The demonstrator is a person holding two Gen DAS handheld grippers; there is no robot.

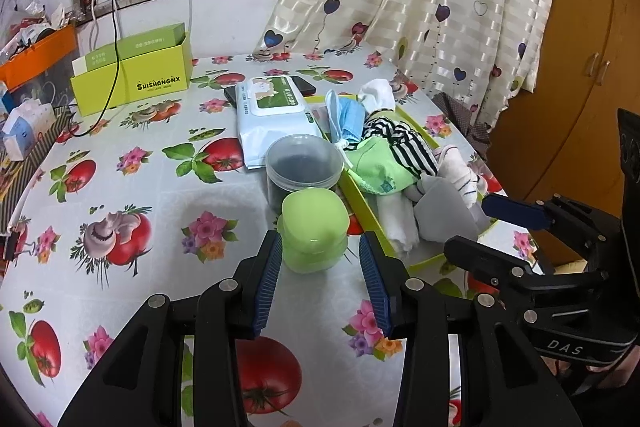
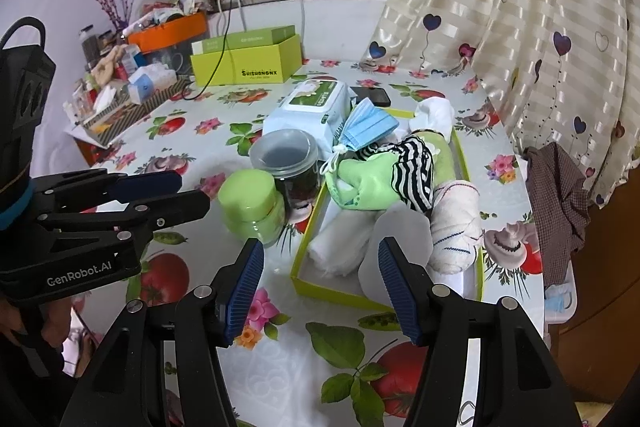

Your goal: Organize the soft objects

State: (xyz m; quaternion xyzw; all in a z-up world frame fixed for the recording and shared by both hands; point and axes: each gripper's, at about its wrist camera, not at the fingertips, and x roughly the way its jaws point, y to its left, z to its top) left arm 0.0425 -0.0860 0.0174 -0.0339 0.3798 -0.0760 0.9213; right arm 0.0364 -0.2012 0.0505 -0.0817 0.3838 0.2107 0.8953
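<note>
A shallow green tray sits on the flowered tablecloth, and the soft things are piled in it: a blue mask leaning over its far-left corner, a white sock at the far end, a green cloth and a striped cloth across the middle, a pale rolled sock along the right side, a white roll along the left side, and a grey piece at the near end.

Just left of the tray stand a clear jar and, nearer, a green jar. Behind the clear jar, touching the tray's far-left corner, lies a wipes pack.

The left gripper is left of the tray with jaws apart, the green jar just ahead between the fingertips; the pads do not press it. The right gripper hangs over the tray's near end, jaws wide, holding nothing.
</note>
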